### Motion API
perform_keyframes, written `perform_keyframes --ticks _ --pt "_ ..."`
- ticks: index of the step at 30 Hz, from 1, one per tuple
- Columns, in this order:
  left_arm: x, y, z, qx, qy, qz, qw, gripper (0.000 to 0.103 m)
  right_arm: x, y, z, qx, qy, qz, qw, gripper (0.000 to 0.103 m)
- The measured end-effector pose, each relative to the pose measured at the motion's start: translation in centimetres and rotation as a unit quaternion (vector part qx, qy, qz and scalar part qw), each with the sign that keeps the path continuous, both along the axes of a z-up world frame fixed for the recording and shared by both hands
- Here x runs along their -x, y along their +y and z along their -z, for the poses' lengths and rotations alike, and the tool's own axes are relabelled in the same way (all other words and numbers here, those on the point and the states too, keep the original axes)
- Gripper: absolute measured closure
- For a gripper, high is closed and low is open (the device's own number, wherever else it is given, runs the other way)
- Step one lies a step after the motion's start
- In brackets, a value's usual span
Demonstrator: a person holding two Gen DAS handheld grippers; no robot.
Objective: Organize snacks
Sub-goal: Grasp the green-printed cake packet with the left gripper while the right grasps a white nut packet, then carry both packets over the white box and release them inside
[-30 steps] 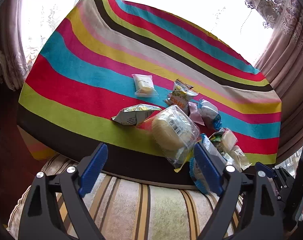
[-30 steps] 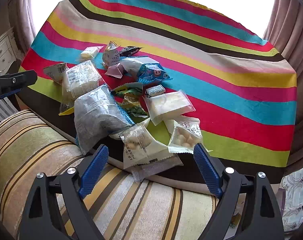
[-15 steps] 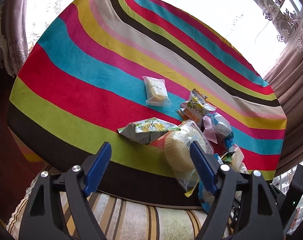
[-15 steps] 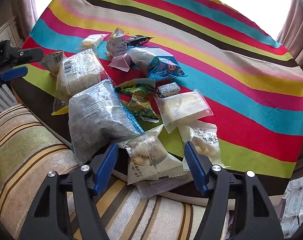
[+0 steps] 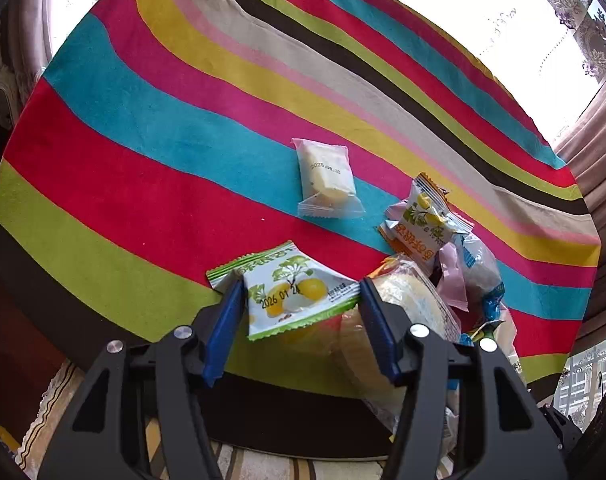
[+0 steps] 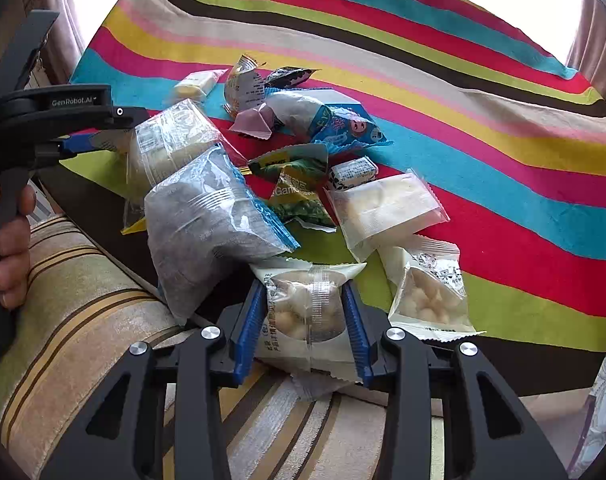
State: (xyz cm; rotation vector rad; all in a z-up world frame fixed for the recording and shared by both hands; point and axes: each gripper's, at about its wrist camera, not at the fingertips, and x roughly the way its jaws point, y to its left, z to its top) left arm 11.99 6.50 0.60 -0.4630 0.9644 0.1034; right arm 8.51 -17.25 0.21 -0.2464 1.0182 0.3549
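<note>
- Striped cloth [image 5: 151, 168] in red, teal, yellow and green covers the table, and all the snacks lie loose on it; I see no box, bowl or tray holding any of them.
- My left gripper [image 5: 299, 300] is closing around a white-and-green fruit packet [image 5: 291, 292] with yellow fruit printed on it. The packet sits between the two blue pads, which meet its crimped ends; I cannot tell how firmly they press.
- That packet lies on the red and green stripes near the table's front edge, just left of a clear bag of pale cake [image 5: 407, 300].
- Well apart, on the teal stripe, lies a single clear wrapper with a pale yellow block [image 5: 327, 178].
- My right gripper [image 6: 305, 312] is closing on a clear-windowed packet of small pale balls [image 6: 307, 312]. The pads flank its sides and appear to touch it, at the table's near edge over a striped cushion [image 6: 83, 320].
- Just right of it lies a matching packet [image 6: 431, 292], untouched.
- Behind them sits the heap: a big grey-blue bag [image 6: 207, 220], a green garlic-pea packet [image 6: 299, 196] and a blue cartoon-face bag [image 6: 335, 124], overlapping one another.
- A hand [image 6: 7, 240] shows at the right view's left edge, gripping the other tool's handle.
</note>
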Motion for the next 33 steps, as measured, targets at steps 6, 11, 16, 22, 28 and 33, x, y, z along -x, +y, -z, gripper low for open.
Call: perform_keyframes --ticks 6,11,16,22,28,33 --pt "0.4 -0.1 -0.1 -0.010 0.005 -0.001 0.9999 0.051 0.4 -0.9 -0.9 -0.022 -0.017 0.013 1.000 0.065" --pt "1.0 -0.1 -0.4 -0.011 -0.003 -0.006 0.9999 0.051 0.6 -1.7 -1.6 -0.048 -0.026 0.023 0.998 0.065" --pt "2.0 -0.7 -1.5 -0.030 -0.020 -0.007 0.9993 0.051 0.8 -2.6 -2.1 -0.069 -0.030 0.030 0.997 0.065" --pt "3.3 -1.6 -2.9 -0.052 -0.036 -0.004 0.9980 0.051 1.2 -3.9 -2.8 -0.107 -0.030 0.043 0.993 0.065" --pt "4.4 -3.5 -3.9 -0.063 -0.043 0.011 0.9970 0.051 1.9 -5.4 -3.5 -0.140 -0.031 0.057 0.988 0.065" --pt "5.1 -5.9 -4.8 -0.070 -0.051 0.034 0.9957 0.051 2.7 -7.8 -4.2 -0.179 -0.031 0.079 0.980 0.065"
